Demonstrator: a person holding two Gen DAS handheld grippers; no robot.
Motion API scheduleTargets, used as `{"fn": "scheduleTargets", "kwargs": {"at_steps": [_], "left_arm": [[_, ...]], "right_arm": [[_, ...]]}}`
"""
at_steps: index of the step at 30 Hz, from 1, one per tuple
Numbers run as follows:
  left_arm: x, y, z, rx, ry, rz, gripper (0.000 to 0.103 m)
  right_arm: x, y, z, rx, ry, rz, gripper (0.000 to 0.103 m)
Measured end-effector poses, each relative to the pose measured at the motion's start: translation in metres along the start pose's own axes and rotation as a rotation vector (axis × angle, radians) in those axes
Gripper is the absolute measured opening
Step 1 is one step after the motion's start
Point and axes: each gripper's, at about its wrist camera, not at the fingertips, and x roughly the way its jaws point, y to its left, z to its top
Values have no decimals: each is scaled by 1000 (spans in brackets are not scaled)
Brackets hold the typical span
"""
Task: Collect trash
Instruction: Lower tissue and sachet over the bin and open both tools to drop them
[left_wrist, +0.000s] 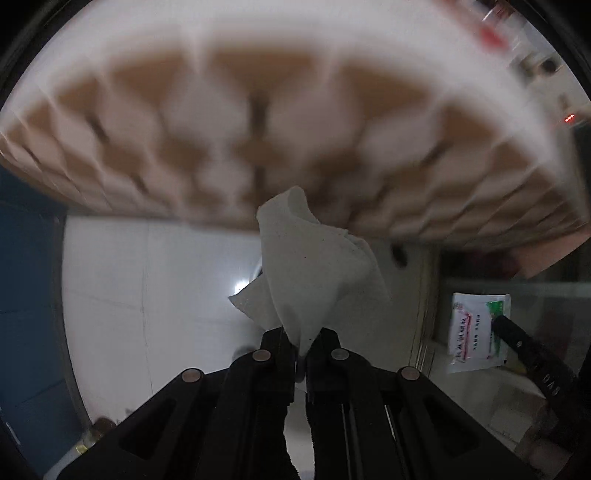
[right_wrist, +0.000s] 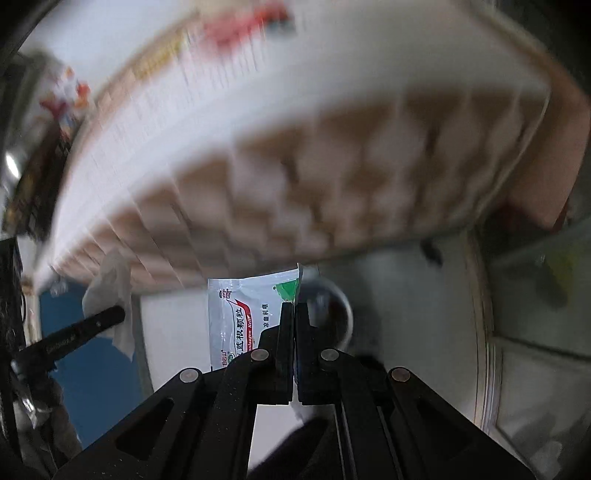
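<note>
A crumpled white tissue (left_wrist: 314, 266) hangs pinched in my left gripper (left_wrist: 301, 339), which is shut on its lower corner. In the right wrist view my right gripper (right_wrist: 294, 314) is shut on the edge of a white sachet (right_wrist: 243, 314) with red and green print. Both point down over a pale tiled floor. The left wrist view shows the same sachet (left_wrist: 476, 328) at the right with the other gripper's finger (left_wrist: 524, 343) on it. In the right wrist view the tissue (right_wrist: 114, 291) shows at the left, held by the black finger (right_wrist: 85, 328) of the left gripper.
A table with a tan-and-white checked cloth (left_wrist: 258, 140) fills the upper part of both views, blurred by motion. A round grey bin (right_wrist: 338, 314) stands on the floor just past the right gripper. A blue surface (left_wrist: 29, 295) lies at the left, glass panels (right_wrist: 535, 295) at the right.
</note>
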Motion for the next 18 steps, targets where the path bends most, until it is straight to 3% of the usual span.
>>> {"fn": "scheduleTargets", "kwargs": {"at_steps": [4,8,10,13,18], "left_arm": [[113,17,-7,-31,121,-31,1],[236,30,-8,-38,214,-36,1],[278,33,-7,-27,240,-30,1],[331,35,-7,-17,272,-17,2],[366,29,-16,-1,298,-13,2]], "right_arm": [[108,-18,-37,-12,101,-59,0],[216,-42,-59,1,151,-113,0],[271,-54,-68,15,171,-138,0],[335,-70,-79,23,202,-163,0],[399,-84,-93,-8,235,-193,0]]}}
